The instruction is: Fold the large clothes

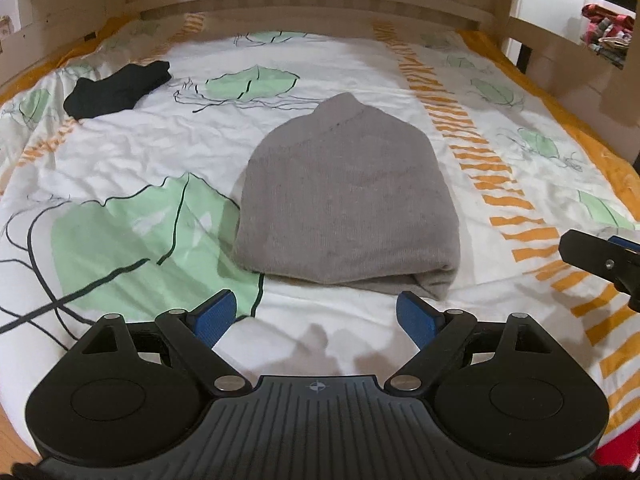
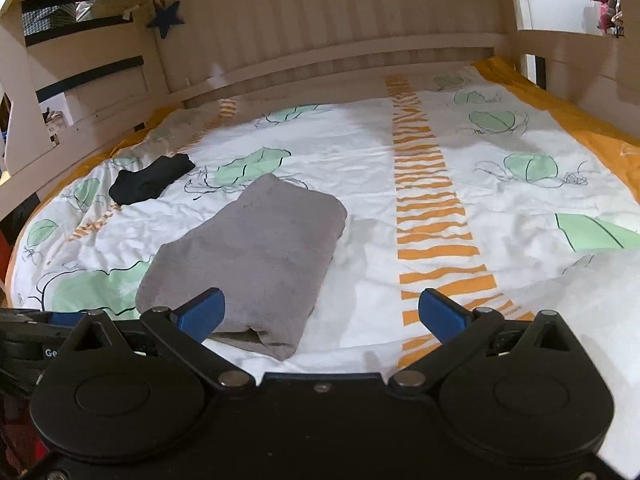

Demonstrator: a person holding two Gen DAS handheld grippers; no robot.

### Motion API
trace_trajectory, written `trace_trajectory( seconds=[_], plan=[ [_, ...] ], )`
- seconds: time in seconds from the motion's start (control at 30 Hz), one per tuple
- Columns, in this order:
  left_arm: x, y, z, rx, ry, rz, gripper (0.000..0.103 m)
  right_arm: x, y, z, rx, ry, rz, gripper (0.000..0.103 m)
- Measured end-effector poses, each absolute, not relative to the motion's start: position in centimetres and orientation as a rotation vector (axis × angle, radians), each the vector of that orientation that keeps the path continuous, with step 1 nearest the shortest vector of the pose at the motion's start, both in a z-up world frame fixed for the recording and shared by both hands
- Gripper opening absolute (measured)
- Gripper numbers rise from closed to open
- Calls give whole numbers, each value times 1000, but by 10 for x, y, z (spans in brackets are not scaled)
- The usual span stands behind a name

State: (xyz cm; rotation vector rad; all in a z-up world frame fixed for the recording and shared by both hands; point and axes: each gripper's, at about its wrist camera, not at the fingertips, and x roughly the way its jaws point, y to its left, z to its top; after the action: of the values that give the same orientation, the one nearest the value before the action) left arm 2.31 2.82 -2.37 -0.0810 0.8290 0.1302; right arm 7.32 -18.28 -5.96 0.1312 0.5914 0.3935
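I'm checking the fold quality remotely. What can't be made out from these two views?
- Gray garment: inner layers and underside hidden by its own top fold, both views.
- Black garment: too small and dark to identify, both views.
- Right gripper: cut off by the left wrist view's edge.

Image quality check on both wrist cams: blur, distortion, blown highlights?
Left wrist: strong fisheye bowing of the headboard; grey folded garment fairly sharp; soft shadows near the left gripper. Right wrist: overall softer, mild smear on the bedsheet; bright overexposed opening top right; right gripper in focus.
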Motion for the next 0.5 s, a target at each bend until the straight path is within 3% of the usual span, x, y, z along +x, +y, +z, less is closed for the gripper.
trace_trajectory(
  seconds=[0.5],
  plan=[
    [22, 27, -15, -64, 803, 149, 87, 72, -170, -55, 57, 581, 408, 103]
  ],
)
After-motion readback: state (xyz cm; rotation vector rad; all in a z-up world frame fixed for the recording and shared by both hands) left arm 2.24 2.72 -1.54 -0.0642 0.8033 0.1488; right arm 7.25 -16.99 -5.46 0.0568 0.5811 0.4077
